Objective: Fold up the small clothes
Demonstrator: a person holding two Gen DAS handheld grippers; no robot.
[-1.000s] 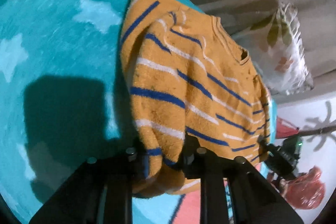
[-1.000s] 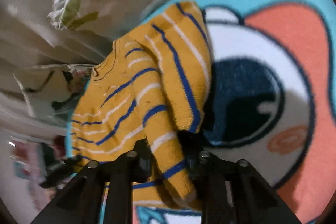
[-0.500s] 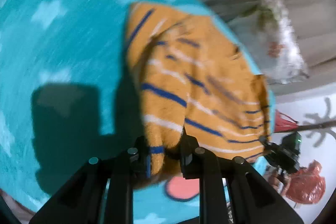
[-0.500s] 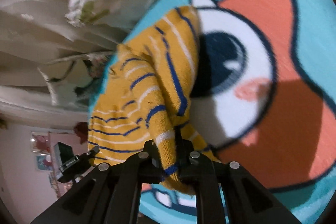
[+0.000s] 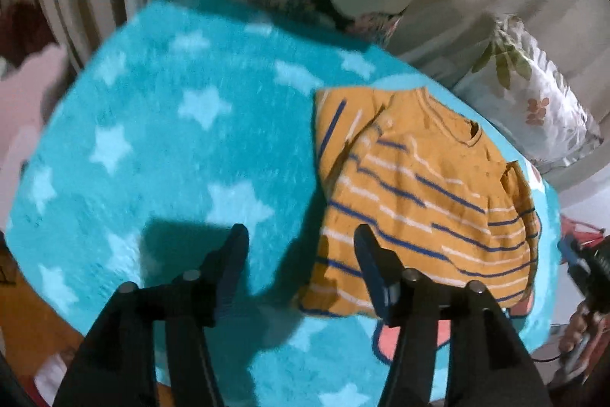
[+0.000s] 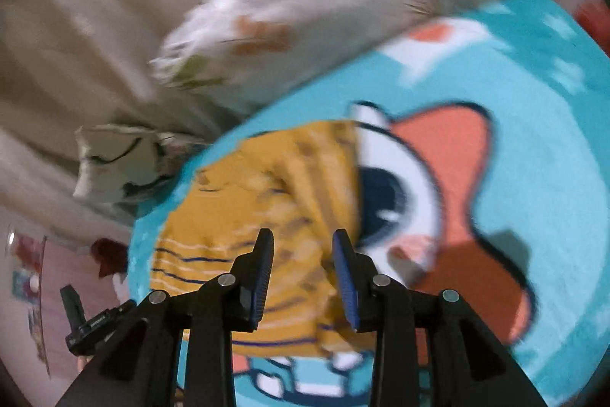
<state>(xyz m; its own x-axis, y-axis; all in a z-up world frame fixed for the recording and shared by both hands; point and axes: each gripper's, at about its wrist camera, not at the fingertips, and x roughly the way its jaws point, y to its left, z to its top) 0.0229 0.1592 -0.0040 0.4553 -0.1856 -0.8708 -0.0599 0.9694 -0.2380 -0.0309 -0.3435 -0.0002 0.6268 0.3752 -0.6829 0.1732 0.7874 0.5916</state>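
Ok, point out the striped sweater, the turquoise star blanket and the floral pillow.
striped sweater (image 5: pixel 423 212): left wrist view, chest stripes.
turquoise star blanket (image 5: pixel 183 147): left wrist view, bare starred area.
floral pillow (image 5: pixel 533 109): left wrist view, leaf-printed face.

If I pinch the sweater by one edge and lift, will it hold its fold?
Probably not. The sweater lies limp and creased on the blanket, so it likely droops and unfolds. Its fuzzy knit should grip well, not slip. It looks light; both open grippers, left and right, would support it better.
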